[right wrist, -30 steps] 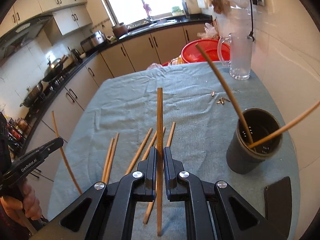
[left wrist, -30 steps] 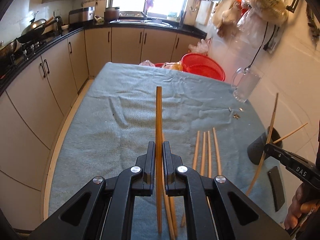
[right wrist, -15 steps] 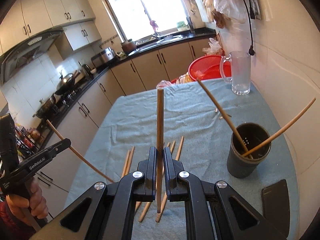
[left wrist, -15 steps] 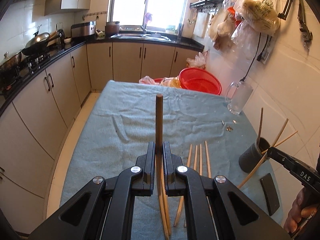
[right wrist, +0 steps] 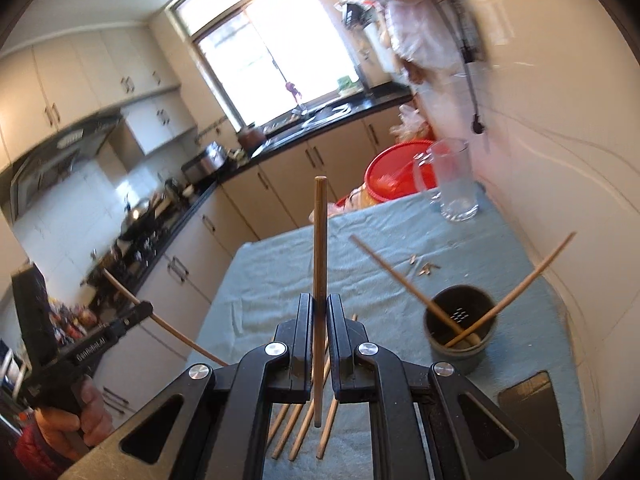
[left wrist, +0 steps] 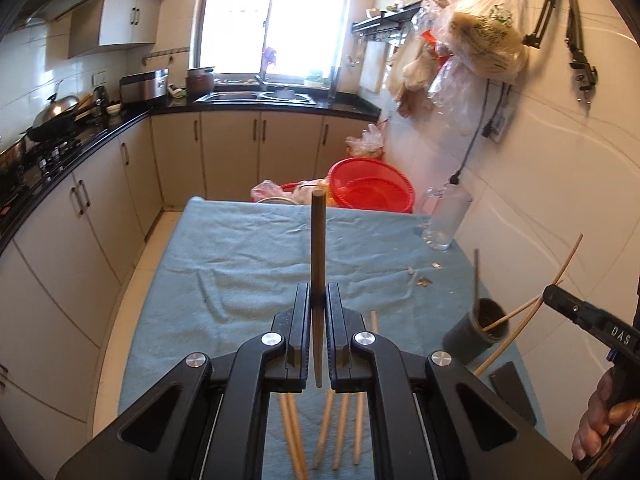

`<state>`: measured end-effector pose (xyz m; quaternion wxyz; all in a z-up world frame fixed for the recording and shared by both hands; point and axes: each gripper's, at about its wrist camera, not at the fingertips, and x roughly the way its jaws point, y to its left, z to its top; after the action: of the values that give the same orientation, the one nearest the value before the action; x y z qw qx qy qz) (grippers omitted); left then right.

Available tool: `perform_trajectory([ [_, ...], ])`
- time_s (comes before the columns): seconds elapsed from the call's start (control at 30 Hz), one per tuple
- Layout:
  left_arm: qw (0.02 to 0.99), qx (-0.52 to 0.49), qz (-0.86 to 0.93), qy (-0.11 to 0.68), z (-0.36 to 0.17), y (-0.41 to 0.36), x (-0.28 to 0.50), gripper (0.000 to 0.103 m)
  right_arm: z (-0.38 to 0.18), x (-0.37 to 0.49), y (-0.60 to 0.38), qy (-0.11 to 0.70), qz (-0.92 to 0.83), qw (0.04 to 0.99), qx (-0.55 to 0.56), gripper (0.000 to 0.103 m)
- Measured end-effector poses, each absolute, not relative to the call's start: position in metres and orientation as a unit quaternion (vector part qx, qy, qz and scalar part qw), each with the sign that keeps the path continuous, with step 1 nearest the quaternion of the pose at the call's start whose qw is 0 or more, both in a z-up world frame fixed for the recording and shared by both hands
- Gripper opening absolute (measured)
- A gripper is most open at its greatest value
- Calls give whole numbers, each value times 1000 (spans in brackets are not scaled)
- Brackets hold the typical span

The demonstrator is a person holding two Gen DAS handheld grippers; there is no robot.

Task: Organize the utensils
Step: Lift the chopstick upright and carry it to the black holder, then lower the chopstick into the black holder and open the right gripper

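Chopsticks (right wrist: 304, 428) are lying loose on the blue cloth (left wrist: 240, 264). The left gripper (left wrist: 318, 336) is pinching one chopstick (left wrist: 318, 264) upright, the right gripper (right wrist: 319, 340) another (right wrist: 320, 264). Rightward, two more (right wrist: 404, 284) are leaning in the dark cup (right wrist: 460, 344).

2 wrist fisheyes high over the blue-clothed table (left wrist: 240, 248), facing the window (right wrist: 272, 60), sharing it.
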<state>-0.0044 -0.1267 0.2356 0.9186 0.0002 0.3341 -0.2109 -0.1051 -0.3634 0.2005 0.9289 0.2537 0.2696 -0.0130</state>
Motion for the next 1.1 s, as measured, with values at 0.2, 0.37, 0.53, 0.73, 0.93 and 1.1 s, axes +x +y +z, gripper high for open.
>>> perform_trajectory([
  [0.2, 909, 0, -252, 331, 250, -163, -8, 6, 218, -137, -402, 236, -55, 927, 287, 7],
  [0.37, 897, -5, -292, 332, 262, -196, -8, 6, 229, -162, -435, 212, -97, 922, 310, 7],
  [0.53, 881, -15, -330, 337, 273, -230, -7, 6, 232, -178, -464, 199, -128, 913, 331, 7],
  [0.73, 869, -23, -359, 339, 285, -267, -3, 6, 230, -183, -497, 187, -158, 897, 367, 7],
  [0.93, 861, -31, -370, 347, 283, -294, 6, 6, 225, -178, -519, 179, -183, 885, 389, 7],
  [1.1, 856, -35, -371, 358, 269, -310, 15, 6, 209, -174, -530, 185, -193, 873, 409, 7],
])
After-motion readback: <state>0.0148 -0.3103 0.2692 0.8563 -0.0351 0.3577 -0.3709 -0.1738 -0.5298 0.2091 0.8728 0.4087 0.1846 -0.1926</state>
